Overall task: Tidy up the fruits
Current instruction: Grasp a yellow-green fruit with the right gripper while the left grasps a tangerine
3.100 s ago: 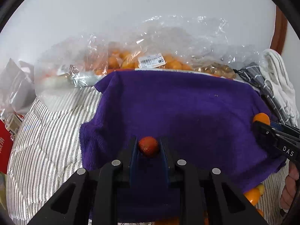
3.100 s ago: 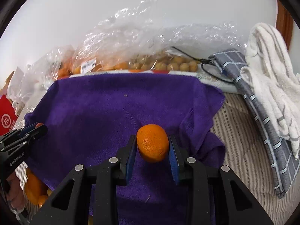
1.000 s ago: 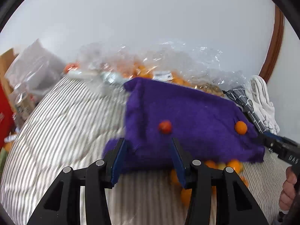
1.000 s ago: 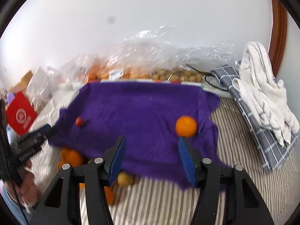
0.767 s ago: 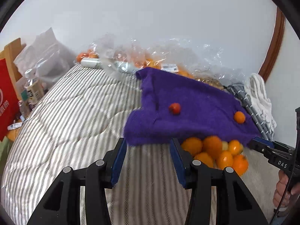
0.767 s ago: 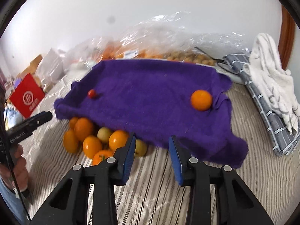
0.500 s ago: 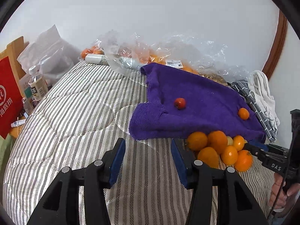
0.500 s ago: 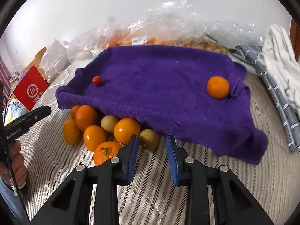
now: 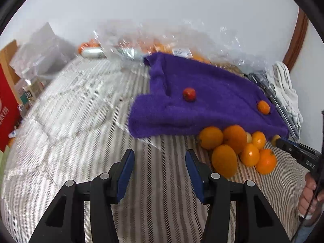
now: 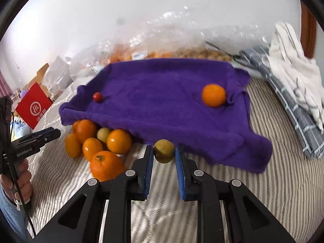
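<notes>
closing on a small yellow-green fruit (image 10: 164,150) at the purple towel's (image 10: 162,105) near edge, the right gripper (image 10: 164,158) is pinching it; lifting straight up should spare the orange pile (image 10: 97,141). the left gripper (image 9: 160,166) is hanging part-open, empty.

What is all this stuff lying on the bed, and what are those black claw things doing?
Purple towel: one, spread on the striped bedcover.
Red tomato: one, small, on the towel's left part.
Orange: one, on the towel's right part.
Fruit pile: about seven, mostly orange, one yellow-green, at the towel's front left edge.
Yellow-green fruit: one, just in front of the towel.
Clear plastic bags: several, holding more fruit, behind the towel by the wall.
Checked cloth and white cloth: one each, far right.
Red box: one, far left.
Left claw: open, empty, over the bedcover.
Right claw: has just closed on the yellow-green fruit.
Hand: holding the left claw's handle.
</notes>
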